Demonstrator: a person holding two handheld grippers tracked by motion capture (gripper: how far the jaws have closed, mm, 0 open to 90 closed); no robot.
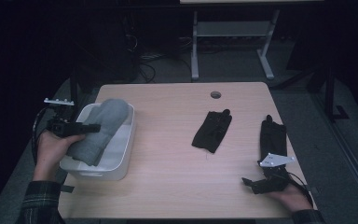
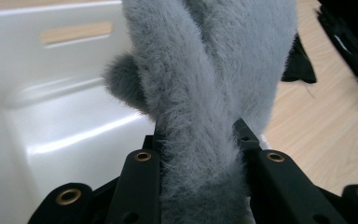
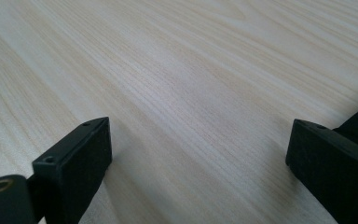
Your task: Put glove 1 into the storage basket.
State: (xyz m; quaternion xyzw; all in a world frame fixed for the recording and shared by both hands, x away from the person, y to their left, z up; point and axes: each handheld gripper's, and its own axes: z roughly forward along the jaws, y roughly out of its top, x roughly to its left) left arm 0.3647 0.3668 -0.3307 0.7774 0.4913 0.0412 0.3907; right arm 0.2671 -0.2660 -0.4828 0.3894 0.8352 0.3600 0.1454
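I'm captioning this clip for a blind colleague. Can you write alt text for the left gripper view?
A fluffy grey fleece mitten is pinched between the left gripper's two black fingers and hangs over a glossy white plastic bin. Right of it lie pale wooden tabletop and a black glove.

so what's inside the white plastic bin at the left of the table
A fuzzy grey mitten lies in the white plastic bin, gripped between the jaws of the left gripper. Bare white floor shows beside it; whatever lies beneath the mitten is covered.
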